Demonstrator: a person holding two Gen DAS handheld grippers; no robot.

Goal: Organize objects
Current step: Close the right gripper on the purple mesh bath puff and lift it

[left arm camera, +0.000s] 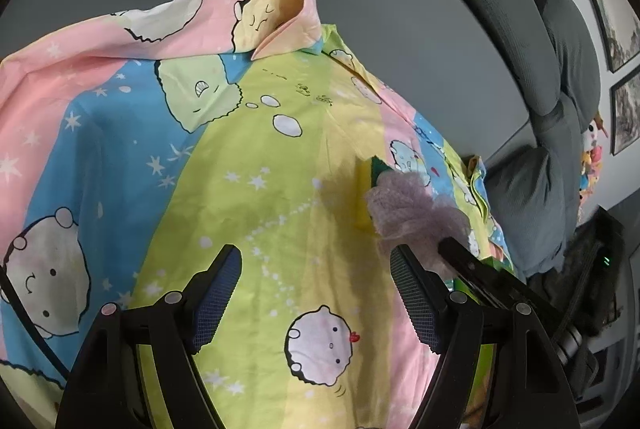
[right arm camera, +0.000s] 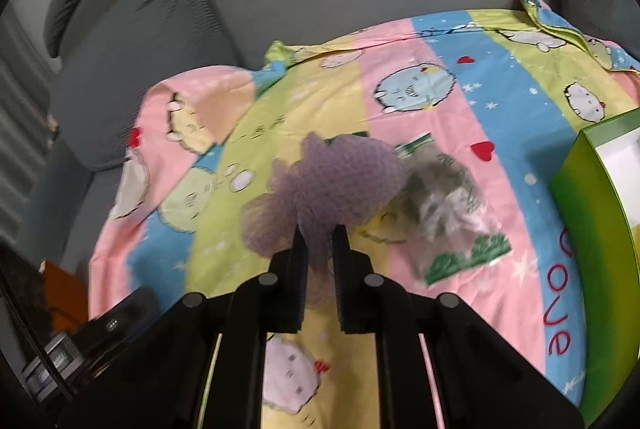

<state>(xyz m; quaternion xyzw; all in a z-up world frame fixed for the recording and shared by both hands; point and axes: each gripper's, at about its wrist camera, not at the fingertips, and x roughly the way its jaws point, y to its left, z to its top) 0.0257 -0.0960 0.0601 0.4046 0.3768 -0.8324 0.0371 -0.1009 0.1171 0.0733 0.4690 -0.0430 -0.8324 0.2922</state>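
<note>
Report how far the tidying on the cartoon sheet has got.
Done: nothing visibly put away. In hand: the right gripper is shut on the purple mesh puff; the left gripper is open. Left: the plastic packet lies loose on the sheet beside the green box.

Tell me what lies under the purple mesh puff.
The purple mesh puff, pinched by the right gripper, hides a yellow sponge edge; cartoon sheet below. Rest covered.

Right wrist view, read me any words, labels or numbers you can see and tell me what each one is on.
"ove": red letters on the cartoon sheet, near its right edge; anything before them is hidden by the green box.
Green print on the clear plastic bag: too blurred to read.
Small marks on the sheet's yellow stripe: unreadable.
</note>
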